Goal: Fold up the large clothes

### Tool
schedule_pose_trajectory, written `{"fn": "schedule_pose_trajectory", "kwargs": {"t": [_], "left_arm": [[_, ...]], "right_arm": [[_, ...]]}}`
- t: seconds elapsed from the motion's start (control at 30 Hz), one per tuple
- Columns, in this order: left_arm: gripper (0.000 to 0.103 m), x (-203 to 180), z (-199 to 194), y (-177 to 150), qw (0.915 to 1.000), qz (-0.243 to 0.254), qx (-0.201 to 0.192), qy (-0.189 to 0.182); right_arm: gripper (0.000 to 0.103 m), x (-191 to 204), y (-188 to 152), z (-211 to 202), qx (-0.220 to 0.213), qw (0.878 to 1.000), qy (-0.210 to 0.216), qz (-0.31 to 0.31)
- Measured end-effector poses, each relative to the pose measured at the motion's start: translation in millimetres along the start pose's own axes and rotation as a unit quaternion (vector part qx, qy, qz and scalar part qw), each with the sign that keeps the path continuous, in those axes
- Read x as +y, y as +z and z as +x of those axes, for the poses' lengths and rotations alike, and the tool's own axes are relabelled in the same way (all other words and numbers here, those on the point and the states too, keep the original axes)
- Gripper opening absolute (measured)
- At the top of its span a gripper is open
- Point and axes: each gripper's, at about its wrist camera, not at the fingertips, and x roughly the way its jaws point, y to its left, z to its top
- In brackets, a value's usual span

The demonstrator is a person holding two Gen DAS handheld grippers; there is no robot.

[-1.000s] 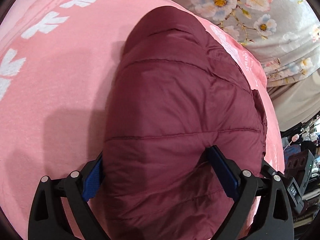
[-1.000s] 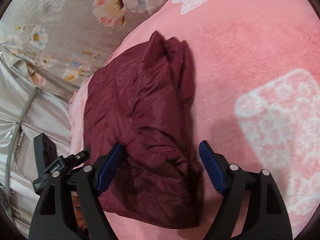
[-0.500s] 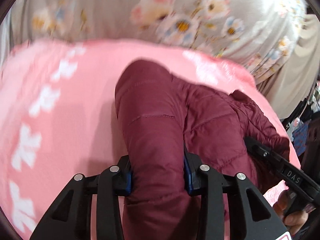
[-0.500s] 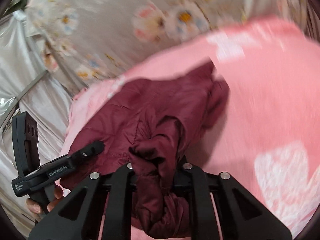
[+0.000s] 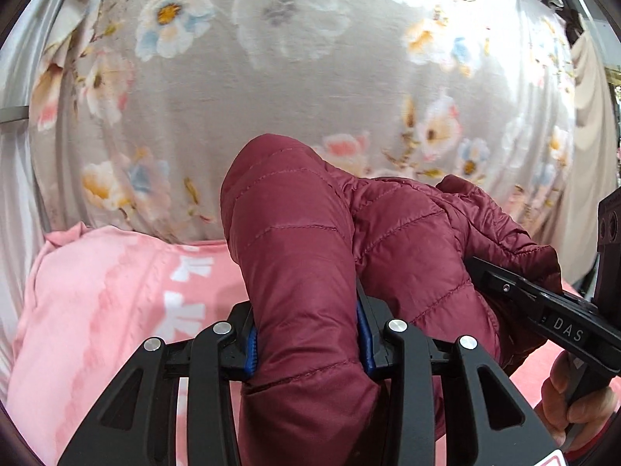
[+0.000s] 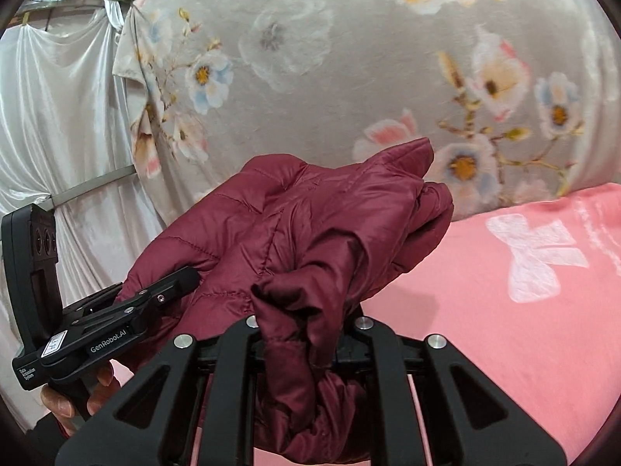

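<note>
A dark red quilted puffer jacket (image 5: 295, 240) is bunched and lifted off the pink blanket (image 5: 97, 295). My left gripper (image 5: 306, 334) is shut on a thick fold of it, the blue pads pressing both sides. My right gripper (image 6: 302, 334) is shut on another bunched edge of the same jacket (image 6: 310, 217). Each gripper shows in the other's view: the right one at the right in the left wrist view (image 5: 543, 303), the left one at the lower left in the right wrist view (image 6: 116, 326). The jacket's lower part hangs hidden below the fingers.
A grey floral sheet (image 5: 310, 58) hangs as a backdrop behind the bed. White satin curtains (image 6: 58, 136) hang at the left. The pink blanket with white butterfly prints (image 6: 535, 256) spreads to the right.
Both grippers went from open around the jacket lying on the blanket to shut on it. They have raised it, and the views have tilted up toward the floral sheet.
</note>
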Motion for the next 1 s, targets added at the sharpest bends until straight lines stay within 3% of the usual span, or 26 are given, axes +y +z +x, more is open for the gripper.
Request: {"fn": "schedule_pose_trajectory", "kwargs": {"t": [0.27,0.47,0.57,0.73,0.83,0.97,1.0], "left_arm": [[0.035,56,72,-37,0.9996,-0.005,0.01,0.028],[0.035,80,128,-85,0.9965,-0.014,0.072,0.04],[0.039,88,136,-105,0.9946,-0.005,0.08,0.067],[0.064,102,132,-114,0.9878,-0.029,0.139,0.064],[0.074,103,118,-121,0.9807,-0.007,0.164,0.106],[0.076,101,89,-115,0.9695,0.017,0.194,0.15],[0.076,100,86,-111,0.9676,0.015,0.199,0.155]], "right_arm": [[0.012,-12,-35,103,0.048,0.999,0.005,0.004],[0.013,-33,-78,161,0.111,0.994,-0.007,0.01],[0.02,-41,-95,167,0.136,0.991,-0.011,0.015],[0.041,-62,-113,153,0.173,0.983,-0.018,0.051],[0.051,-71,-113,124,0.181,0.981,-0.046,0.045],[0.049,-75,-102,86,0.181,0.979,-0.084,0.036],[0.037,-69,-95,78,0.176,0.98,-0.092,0.027]]}}
